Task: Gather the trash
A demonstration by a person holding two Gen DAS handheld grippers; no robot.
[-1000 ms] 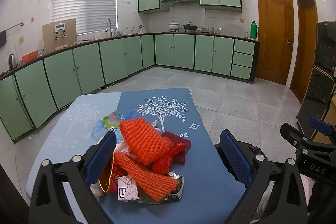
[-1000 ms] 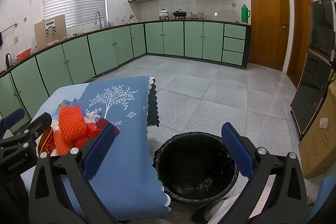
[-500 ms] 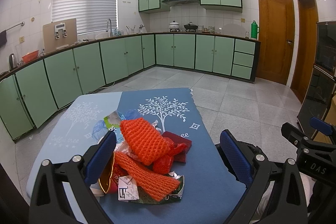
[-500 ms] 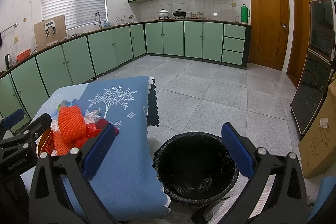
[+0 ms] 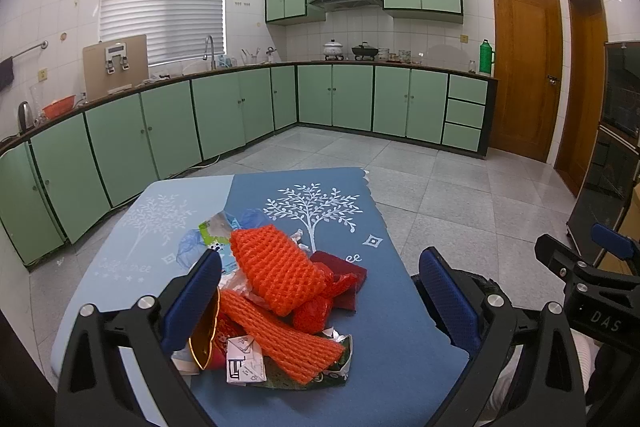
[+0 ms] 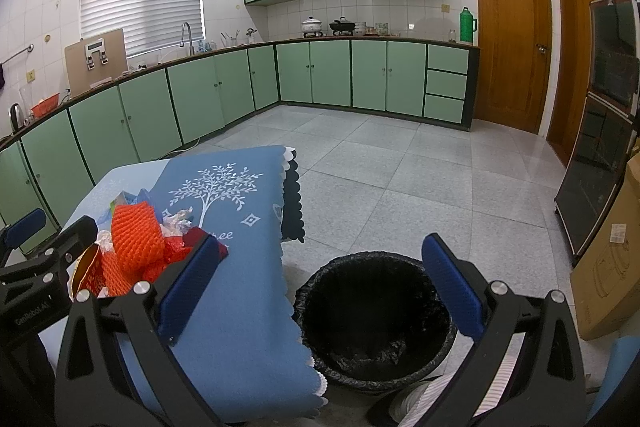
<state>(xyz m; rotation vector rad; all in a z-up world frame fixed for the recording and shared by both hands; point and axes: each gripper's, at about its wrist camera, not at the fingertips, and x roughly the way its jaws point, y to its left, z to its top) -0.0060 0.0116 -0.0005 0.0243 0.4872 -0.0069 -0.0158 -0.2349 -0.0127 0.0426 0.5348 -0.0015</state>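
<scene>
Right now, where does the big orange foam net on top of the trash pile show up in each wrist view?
Left wrist: orange foam net sits lower centre, topping the pile between the open jaws.
Right wrist: orange foam net sits far left, beside the left gripper.
Shared landmark: the white tree print on the tablecloth.

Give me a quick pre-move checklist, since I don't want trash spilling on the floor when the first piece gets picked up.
1. Left hand-held gripper open and empty: ok.
2. Right hand-held gripper open and empty: ok.
3. Trash pile within the left fingers' span on the table: ok.
4. Bin lined with a black bag, mouth unobstructed: ok.
5. Bin right beside the table's edge, on the right gripper's side: ok.
6. Orange foam net on top, free to lift without dragging other pieces: cannot tell.
</scene>
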